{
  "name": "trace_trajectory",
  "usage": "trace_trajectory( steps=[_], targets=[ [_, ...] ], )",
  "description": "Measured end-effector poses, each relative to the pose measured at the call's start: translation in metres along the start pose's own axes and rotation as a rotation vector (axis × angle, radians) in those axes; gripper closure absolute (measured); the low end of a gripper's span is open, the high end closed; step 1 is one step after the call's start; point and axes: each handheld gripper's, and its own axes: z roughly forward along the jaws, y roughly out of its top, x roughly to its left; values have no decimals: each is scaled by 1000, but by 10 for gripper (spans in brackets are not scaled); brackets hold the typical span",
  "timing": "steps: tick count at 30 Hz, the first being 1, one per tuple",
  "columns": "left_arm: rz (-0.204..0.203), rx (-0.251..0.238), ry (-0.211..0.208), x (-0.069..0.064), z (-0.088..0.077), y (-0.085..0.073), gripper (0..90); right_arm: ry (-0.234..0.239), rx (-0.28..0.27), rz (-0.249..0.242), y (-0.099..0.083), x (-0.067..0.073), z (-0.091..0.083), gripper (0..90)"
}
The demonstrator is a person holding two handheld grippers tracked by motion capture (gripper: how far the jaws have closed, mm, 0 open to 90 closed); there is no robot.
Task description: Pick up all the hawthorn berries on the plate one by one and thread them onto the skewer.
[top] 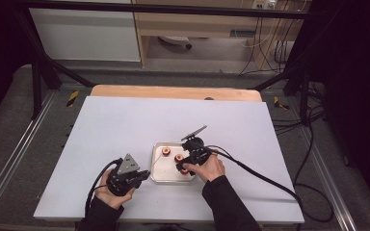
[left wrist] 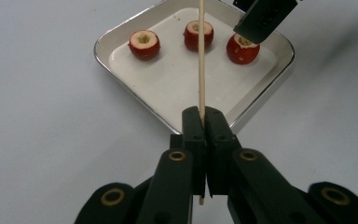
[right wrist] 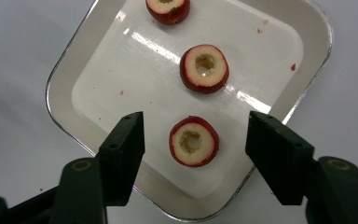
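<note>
Cored red fruit [right wrist: 194,141], small, light and likely soft, sits between the right gripper [right wrist: 195,154]'s half-open jaws, untouched; its skin-covered sides suit gripping. The left gripper [left wrist: 204,122] pinches a thin skewer [left wrist: 201,60].

High view: white table [top: 125,125] evenly lit from above, surroundings fall off to near black at left and right edges; frame soft, low detail, slight grain. Left gripper view: sharp on tray [left wrist: 121,35], soft diffuse shadow at upper right on table, own jaws near lens slightly blurred. Right gripper view: bright streak glare on tray floor, rim reflective, fruit pieces [right wrist: 194,141] crisp, jaws at bottom dark with little surface detail.
</note>
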Motion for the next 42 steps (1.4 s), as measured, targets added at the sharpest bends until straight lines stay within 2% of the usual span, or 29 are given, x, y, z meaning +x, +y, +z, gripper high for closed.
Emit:
trace_trajectory(
  steps=[3,7,11,17,32,35,38,42],
  targets=[
    [-1,3,-2,0,1,0,882,14,18,22,1,-2,2,429],
    [0,6,-4,0,2,0,882,25,42,6,1,-3,6,459],
    [2,8,-6,-1,3,0,882,11,70,-8,0,-3,11,471],
    [6,13,-9,-2,4,0,882,8,74,20,1,-4,14,500],
    [10,7,-7,-3,2,0,882,19,101,44,2,-5,22,599],
    [11,4,-7,-3,2,0,882,23,92,46,2,-5,20,602],
    [9,-2,-5,-4,1,0,882,47,60,49,2,-5,12,603],
    [4,-13,-2,-4,-1,1,882,100,-46,72,1,-5,-7,603]
  ],
)
